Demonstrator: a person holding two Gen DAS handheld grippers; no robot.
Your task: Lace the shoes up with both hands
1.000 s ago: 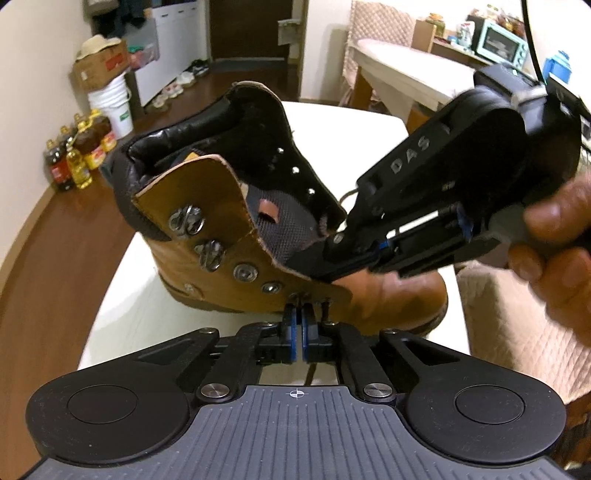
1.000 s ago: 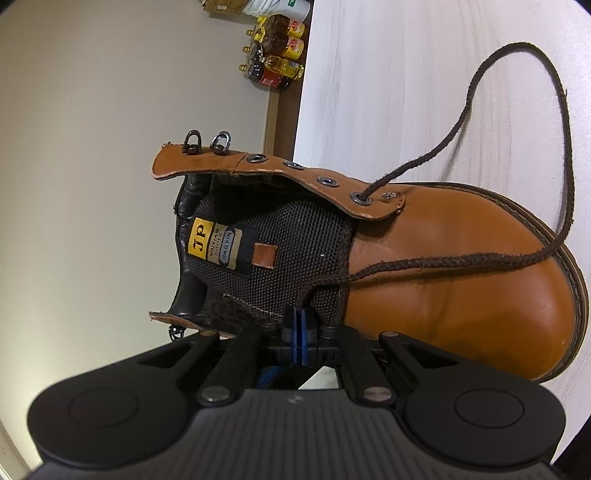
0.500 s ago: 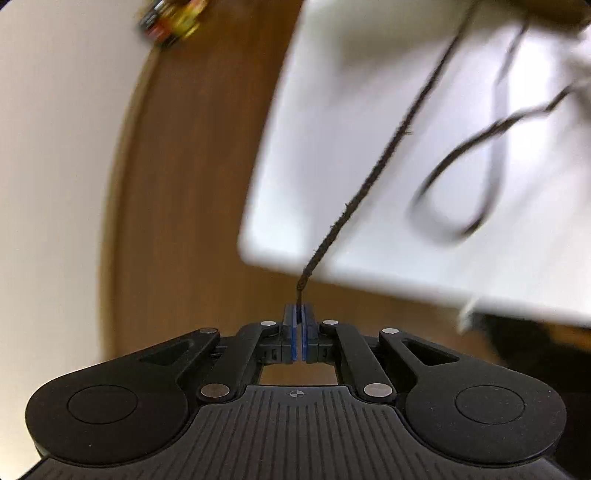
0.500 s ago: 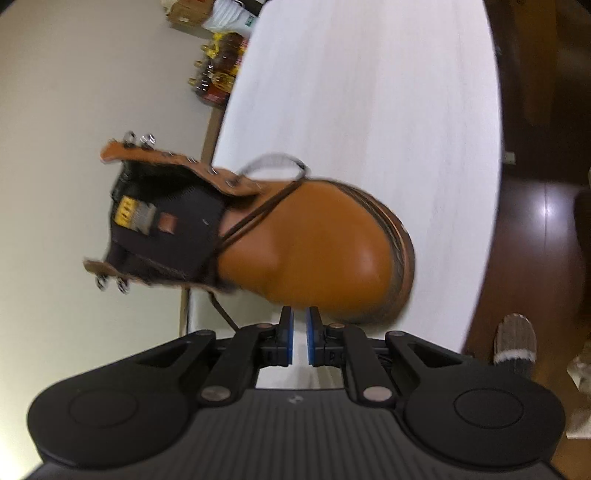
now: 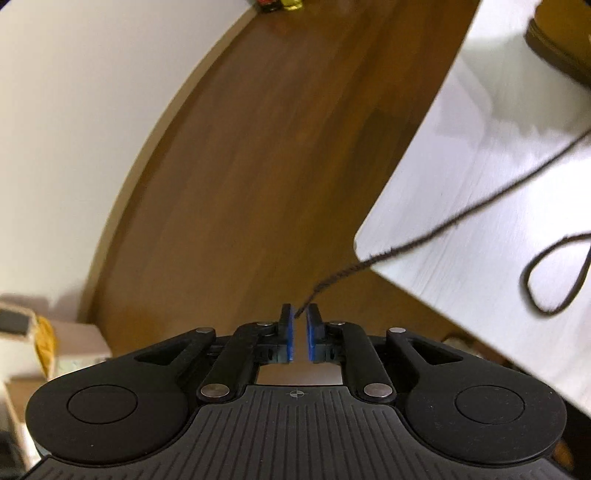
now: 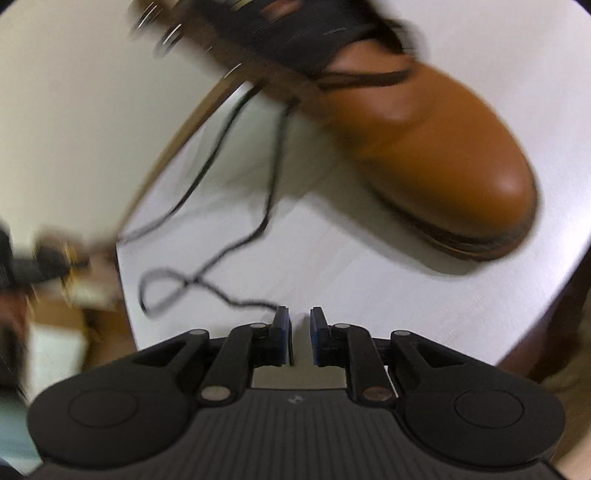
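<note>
In the right wrist view the tan leather boot [image 6: 436, 147] lies blurred on the white table [image 6: 369, 280], toe at the right. Its dark lace [image 6: 266, 206] trails down into a loop, and one end stops beside my right gripper's left fingertip. The jaws of my right gripper [image 6: 298, 314] are opening, with nothing between them. In the left wrist view, my left gripper [image 5: 300, 314] hangs over the floor past the table's corner [image 5: 373, 236]. Its jaws are opening too. The frayed tip of the lace [image 5: 436, 232] lies loose in the gap, against the left pad.
Brown wooden floor [image 5: 258, 166] lies under the left gripper, with a pale wall at the left. Bottles [image 5: 280, 4] stand at the top edge and cardboard boxes [image 5: 55, 343] at the lower left. A second lace loop [image 5: 554, 280] lies on the table.
The left gripper, shut on the lace tip before, has parted its jaws and drifted further off the table's corner. The right gripper swung and rolled away from the boot and widened.
</note>
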